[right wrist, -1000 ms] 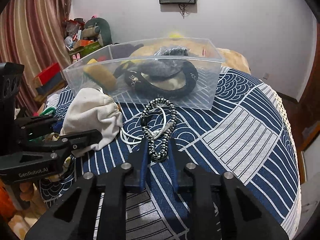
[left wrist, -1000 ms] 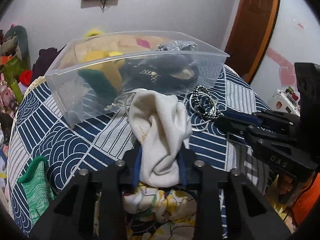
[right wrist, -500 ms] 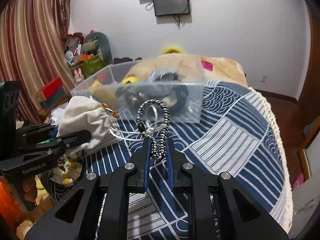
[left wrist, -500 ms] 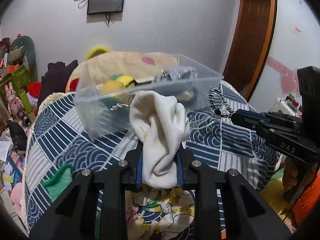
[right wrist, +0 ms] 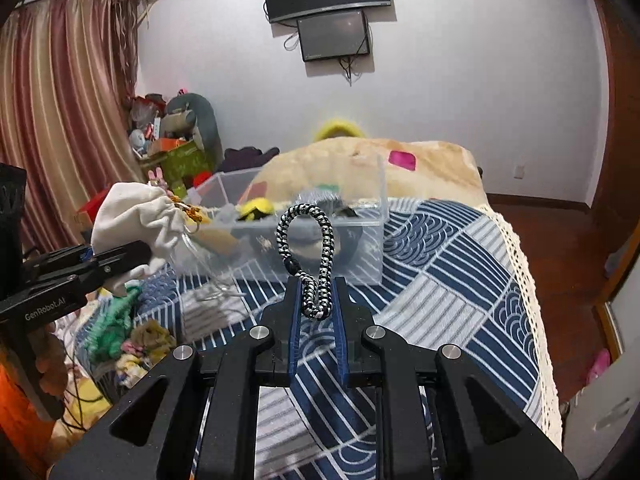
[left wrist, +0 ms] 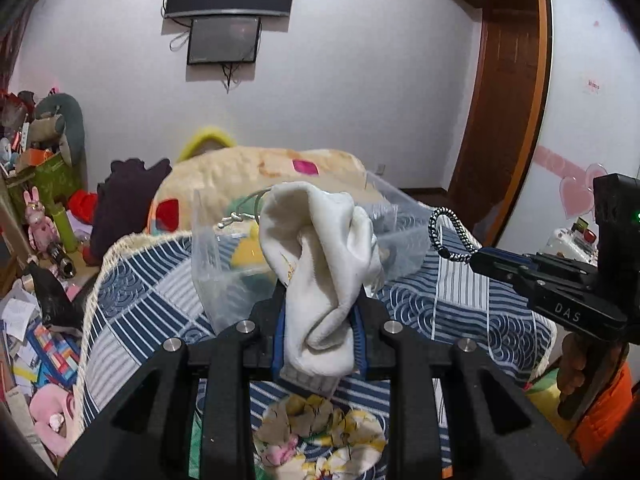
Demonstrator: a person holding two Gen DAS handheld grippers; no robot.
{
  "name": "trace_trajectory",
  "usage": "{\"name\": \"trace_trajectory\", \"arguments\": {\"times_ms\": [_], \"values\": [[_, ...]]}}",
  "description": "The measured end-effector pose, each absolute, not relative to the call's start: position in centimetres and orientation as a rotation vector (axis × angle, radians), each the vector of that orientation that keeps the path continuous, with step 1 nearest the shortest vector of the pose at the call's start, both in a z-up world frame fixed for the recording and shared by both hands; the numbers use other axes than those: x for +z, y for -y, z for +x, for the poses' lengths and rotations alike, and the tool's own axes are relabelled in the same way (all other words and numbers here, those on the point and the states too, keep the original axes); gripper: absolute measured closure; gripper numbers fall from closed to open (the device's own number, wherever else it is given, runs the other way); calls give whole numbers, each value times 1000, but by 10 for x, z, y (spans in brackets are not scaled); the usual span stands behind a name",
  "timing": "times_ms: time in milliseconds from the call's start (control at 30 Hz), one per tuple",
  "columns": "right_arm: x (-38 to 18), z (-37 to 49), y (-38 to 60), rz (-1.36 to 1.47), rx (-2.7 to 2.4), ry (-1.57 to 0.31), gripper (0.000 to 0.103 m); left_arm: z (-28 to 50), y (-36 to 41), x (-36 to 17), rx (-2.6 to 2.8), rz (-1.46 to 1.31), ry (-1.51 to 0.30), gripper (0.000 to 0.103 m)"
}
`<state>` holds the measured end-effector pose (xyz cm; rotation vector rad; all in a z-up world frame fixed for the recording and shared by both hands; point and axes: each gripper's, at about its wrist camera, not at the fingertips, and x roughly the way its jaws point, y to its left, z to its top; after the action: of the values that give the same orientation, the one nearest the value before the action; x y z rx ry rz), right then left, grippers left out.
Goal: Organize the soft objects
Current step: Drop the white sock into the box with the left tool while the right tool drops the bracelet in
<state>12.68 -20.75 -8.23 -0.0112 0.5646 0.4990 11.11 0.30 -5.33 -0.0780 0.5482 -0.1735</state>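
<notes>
White cloth, a limp pouch [left wrist: 320, 268], pinched low between the left gripper [left wrist: 318, 334] jaws, most of it bulging up and forward past the tips, a gold-trimmed mouth and thin cord trailing toward the bin [left wrist: 224, 280]. Braided black-and-white cord [right wrist: 306, 256] clamped at its knotted end in the right gripper [right wrist: 316, 304], the loop standing upright above the blue pads, free of everything. Both held in the air over the blue patterned cover [right wrist: 460, 280], short of the clear bin, which sits ahead with a yellow toy and dark items already inside. Judged the carry-to-bin step: best done by lifting each load clear above the near wall before moving forward, so neither the hanging pouch nor the loop catches the rim; best released only once well over the open interior, one side at a time, to keep the pouch's trailing cord from snagging the other tool. Likely to flop on release, being soft, so a low drop inside the walls preferable to a toss. Pouch nearer the bin's left corner, loop lined up with the middle of the front wall.
</notes>
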Motion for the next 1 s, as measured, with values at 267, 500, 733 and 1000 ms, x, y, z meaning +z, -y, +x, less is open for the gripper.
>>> {"name": "trace_trajectory", "arguments": {"times_ms": [267, 500, 733, 1000], "values": [[-61, 137, 198, -5, 508, -500, 90, 125, -9, -26, -153, -74, -479, 76], [-44, 150, 188, 3, 513, -461, 90, 142, -17, -13, -128, -66, -452, 76], [-38, 172, 174, 22, 535, -467, 90, 167, -27, -18, -51, -34, -465, 76], [-47, 198, 150, 27, 563, -525, 90, 194, -36, -37, -50, -61, -526, 76]]}}
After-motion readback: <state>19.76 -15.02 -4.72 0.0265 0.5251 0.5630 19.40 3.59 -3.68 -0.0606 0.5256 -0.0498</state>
